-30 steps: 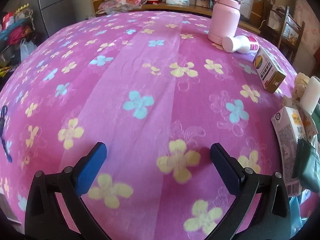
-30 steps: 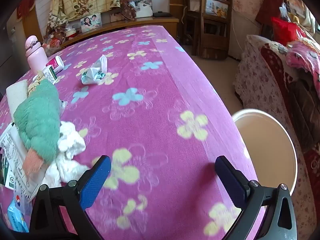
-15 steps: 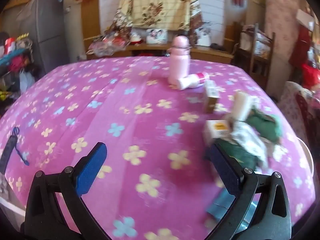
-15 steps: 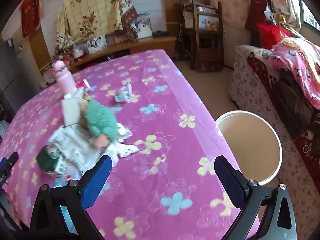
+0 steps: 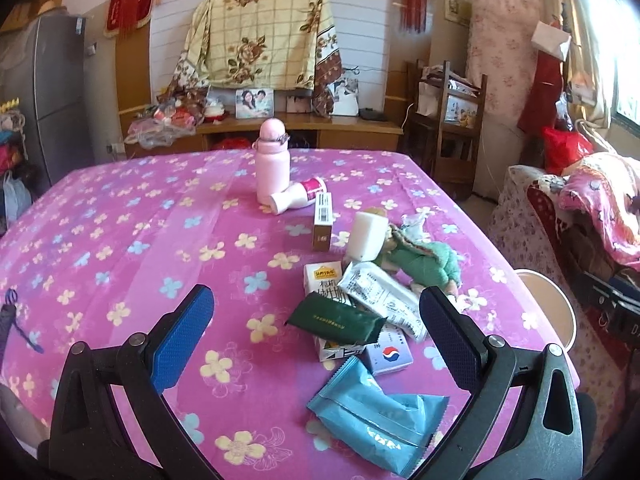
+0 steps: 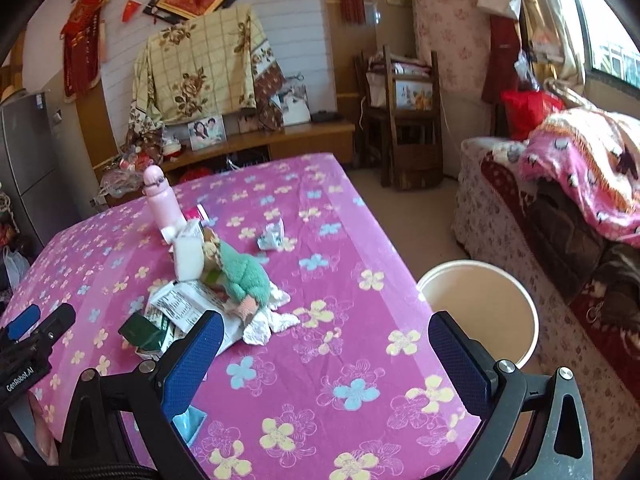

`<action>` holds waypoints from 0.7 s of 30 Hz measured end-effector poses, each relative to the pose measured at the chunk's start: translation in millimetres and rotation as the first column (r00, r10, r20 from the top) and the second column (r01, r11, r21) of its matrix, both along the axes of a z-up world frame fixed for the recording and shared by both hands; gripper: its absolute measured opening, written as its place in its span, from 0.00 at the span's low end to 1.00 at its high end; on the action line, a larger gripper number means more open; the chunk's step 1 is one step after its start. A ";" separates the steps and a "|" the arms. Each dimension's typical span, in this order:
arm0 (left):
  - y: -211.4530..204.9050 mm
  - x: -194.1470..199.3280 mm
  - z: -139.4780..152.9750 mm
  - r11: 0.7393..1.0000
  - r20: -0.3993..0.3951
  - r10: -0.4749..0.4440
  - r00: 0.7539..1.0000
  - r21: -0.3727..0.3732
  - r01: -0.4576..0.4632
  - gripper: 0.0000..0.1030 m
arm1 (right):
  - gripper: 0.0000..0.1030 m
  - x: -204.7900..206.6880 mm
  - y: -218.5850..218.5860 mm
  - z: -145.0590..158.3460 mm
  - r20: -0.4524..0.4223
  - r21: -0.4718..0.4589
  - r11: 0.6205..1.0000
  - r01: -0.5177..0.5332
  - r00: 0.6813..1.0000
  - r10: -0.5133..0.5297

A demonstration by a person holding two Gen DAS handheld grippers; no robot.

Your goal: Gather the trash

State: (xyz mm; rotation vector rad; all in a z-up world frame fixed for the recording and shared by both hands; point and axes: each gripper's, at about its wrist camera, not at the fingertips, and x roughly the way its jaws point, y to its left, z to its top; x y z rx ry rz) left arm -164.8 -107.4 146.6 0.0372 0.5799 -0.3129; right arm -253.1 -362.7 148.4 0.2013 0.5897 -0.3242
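Both tongs hang released and empty above the near edge of the tabletop (image 5: 120, 216), raised and pulled back, which looks like a pause to survey the litter before choosing a piece. The left tongs (image 5: 316, 324) frame most of the heap between their spread blue pads. Nearest lies a blue wrapper (image 5: 380, 424), just below and inside the right pad. Beyond it a small white box (image 5: 390, 354) and a dark green packet (image 5: 336, 322) rest on a carton (image 5: 324, 280), with a silver wrapper (image 5: 380, 296) draped beside them.

The right tongs (image 6: 326, 358) sit to the right of the same heap; its left pad overlaps the edge of the silver wrapper (image 6: 180, 308), and white tissue (image 6: 272, 320) lies just ahead. A pale bucket (image 6: 480, 312) stands on the floor off the tabletop's right edge, probably put there so trash can be dropped straight in.

Farther on, a green plush toy (image 5: 428, 264) leans against a white block (image 5: 368, 236); then a brown box (image 5: 322, 222), a tipped white bottle (image 5: 296, 198) and a pink flask (image 5: 272, 168), likely keepers. A crumpled wrapper (image 6: 272, 236) lies alone, well apart from both tongs.
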 end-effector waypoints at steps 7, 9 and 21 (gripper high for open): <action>-4.3 -8.2 12.2 1.000 0.027 -0.021 0.999 0.007 0.021 0.99 | 0.99 -1.4 11.9 8.4 0.018 -0.021 0.999 -0.030 0.999 0.031; -4.6 -9.3 13.1 1.000 0.028 -0.023 0.999 0.005 0.023 0.99 | 0.99 -0.8 14.6 7.7 0.016 -0.023 0.999 -0.038 0.999 0.038; -5.7 -7.8 15.9 0.999 0.015 -0.033 0.999 -0.018 0.033 0.99 | 0.99 0.8 24.1 7.5 -0.006 -0.025 0.998 -0.051 0.999 0.051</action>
